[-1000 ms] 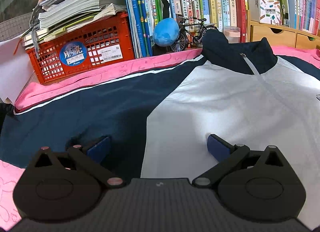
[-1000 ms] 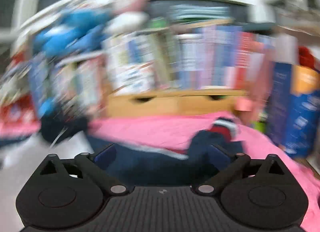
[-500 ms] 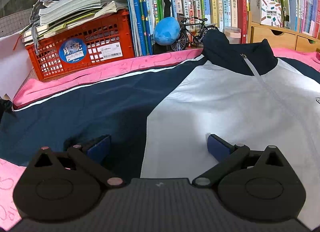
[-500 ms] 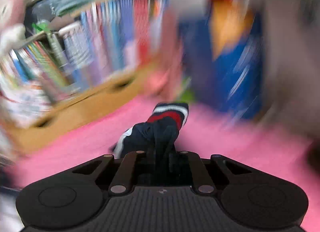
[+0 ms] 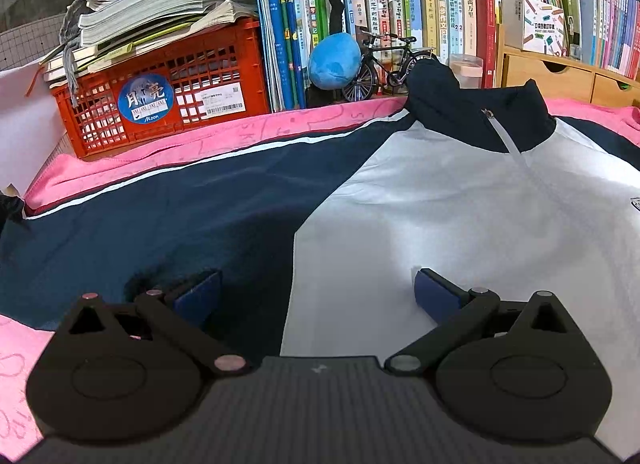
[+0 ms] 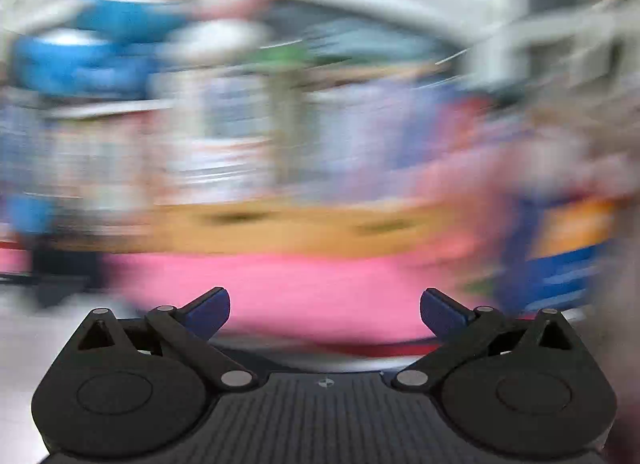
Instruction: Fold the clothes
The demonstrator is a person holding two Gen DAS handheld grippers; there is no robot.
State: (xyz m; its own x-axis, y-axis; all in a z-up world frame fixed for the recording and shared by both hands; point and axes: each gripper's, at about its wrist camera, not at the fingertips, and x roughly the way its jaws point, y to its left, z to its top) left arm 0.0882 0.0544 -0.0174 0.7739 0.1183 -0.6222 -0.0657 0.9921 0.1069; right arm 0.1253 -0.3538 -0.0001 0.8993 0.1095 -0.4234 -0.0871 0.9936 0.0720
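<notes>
A navy and white zip jacket (image 5: 440, 203) lies flat, front up, on a pink cloth (image 5: 200, 135). Its navy sleeve (image 5: 160, 215) stretches out to the left and its collar (image 5: 460, 103) points at the shelves. My left gripper (image 5: 316, 288) stands open just over the seam between sleeve and white body, with nothing pinched. In the heavily blurred right wrist view, my right gripper (image 6: 325, 304) has its jaws opening wide above the pink cloth (image 6: 320, 280), and nothing is between them. A dark and red strip (image 6: 380, 348) shows just under it.
Behind the jacket stand a red crate (image 5: 160, 95) stacked with papers, rows of books, a blue plush ball (image 5: 334, 59), a model bicycle (image 5: 384, 63) and wooden drawers (image 5: 560, 75). The right wrist view shows blurred wooden drawers (image 6: 280, 227) and a blue box (image 6: 560, 256).
Half a second ago my right gripper was shut on the navy sleeve cuff; it has let go, opened wide and swung sideways. The left gripper and jacket have not moved.
</notes>
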